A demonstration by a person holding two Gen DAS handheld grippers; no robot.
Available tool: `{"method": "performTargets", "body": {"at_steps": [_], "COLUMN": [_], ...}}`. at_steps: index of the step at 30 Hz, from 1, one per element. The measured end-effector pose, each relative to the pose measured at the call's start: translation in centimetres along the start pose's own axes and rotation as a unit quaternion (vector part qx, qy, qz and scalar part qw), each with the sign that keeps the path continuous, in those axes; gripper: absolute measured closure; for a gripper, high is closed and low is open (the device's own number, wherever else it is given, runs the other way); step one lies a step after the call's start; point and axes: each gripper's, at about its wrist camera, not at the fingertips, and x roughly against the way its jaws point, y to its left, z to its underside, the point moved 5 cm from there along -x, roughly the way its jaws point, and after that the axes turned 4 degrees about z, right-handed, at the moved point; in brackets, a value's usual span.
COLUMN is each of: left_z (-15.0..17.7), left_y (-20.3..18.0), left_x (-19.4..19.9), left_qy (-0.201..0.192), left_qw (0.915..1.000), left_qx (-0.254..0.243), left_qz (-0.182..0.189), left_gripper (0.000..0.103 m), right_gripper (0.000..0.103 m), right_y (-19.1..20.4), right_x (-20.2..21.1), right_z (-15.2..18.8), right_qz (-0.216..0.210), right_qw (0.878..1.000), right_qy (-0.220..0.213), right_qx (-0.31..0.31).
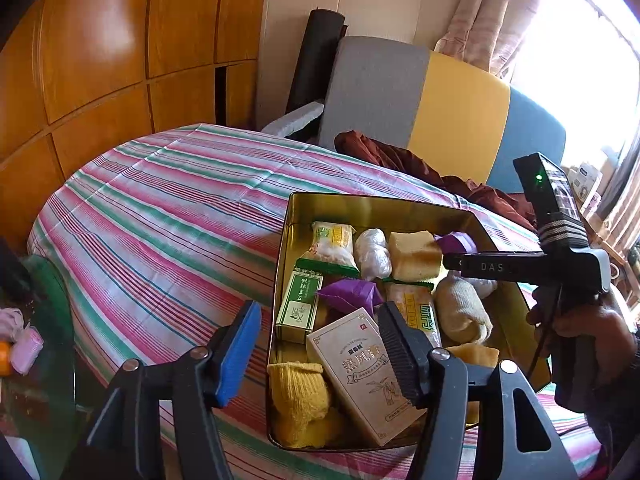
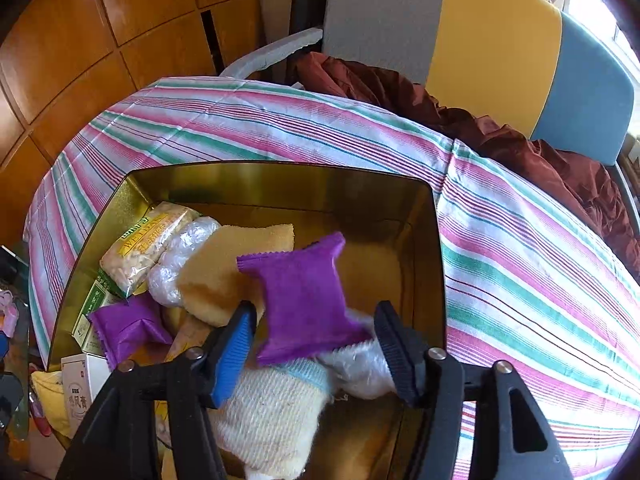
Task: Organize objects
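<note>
A gold tin box [image 1: 289, 216] stands on the striped cloth and holds several small items. It also shows in the right wrist view [image 2: 438, 240]. My right gripper [image 2: 316, 344] is open above the box. A purple packet [image 2: 304, 300] sits loose and blurred between its fingers, not clamped. A second purple packet [image 2: 128, 326] lies at the left. Snack bags [image 2: 148, 244], a yellow sponge [image 2: 224, 268] and a rolled white sock [image 2: 272, 420] lie inside. My left gripper [image 1: 320, 348] is open over the box's near left corner, above a beige carton [image 1: 356, 372].
A table with a pink, green and white striped cloth [image 1: 168, 208] carries the box. A dark red cloth [image 2: 480, 120] lies at its far edge before a grey, yellow and blue chair back [image 1: 452, 120]. Wooden cabinets [image 1: 100, 60] stand left. A glass side table [image 1: 44, 340] holds small items.
</note>
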Motion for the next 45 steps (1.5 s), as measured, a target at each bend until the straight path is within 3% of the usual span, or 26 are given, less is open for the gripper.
{"method": "performTargets", "body": {"at_steps": [14,16,18,25,29,32,45], "left_z": [0.1,0.2,0.4,1.3,1.7,1.8,2.0], "left_y": [-1.1,-1.5,-1.9,-3.3,-4.0,-4.2,-4.2], "left_x": [1.1,1.4,1.7,3.0,3.6,4.0,4.9], "left_qy": [-0.009,-0.012,-0.016,-0.031,-0.036,-0.041,-0.051], "left_qw": [0.9998,0.9997,0.9994,0.9989,0.9974,0.9976,0.9977], "left_qx": [-0.009,-0.013,-0.018,-0.022,-0.030,-0.021,-0.004], "left_qz": [-0.015,-0.018,-0.023,-0.028,-0.054,-0.052,-0.044], "left_gripper": [0.022,0.014,0.000,0.000,0.000,0.000,0.000], "right_gripper": [0.031,0.029,0.028,0.023,0.022,0.022,0.022], "right_y": [0.0,-0.1,-0.4,-1.2,-1.6,-1.8,-1.6], "right_x": [4.5,5.7,6.9,10.7,11.7,11.9,12.9], "right_z": [2.6,3.5,4.5,9.0,11.0,12.0,12.7], "right_qz": [0.013,0.025,0.044,0.080,0.097,0.102,0.098], "right_qw": [0.999,0.998,0.995,0.987,0.984,0.983,0.981], "right_qy": [-0.047,-0.058,-0.069,-0.110,-0.117,-0.117,-0.132], "right_qx": [-0.021,-0.028,-0.048,-0.088,-0.094,-0.101,-0.105]}}
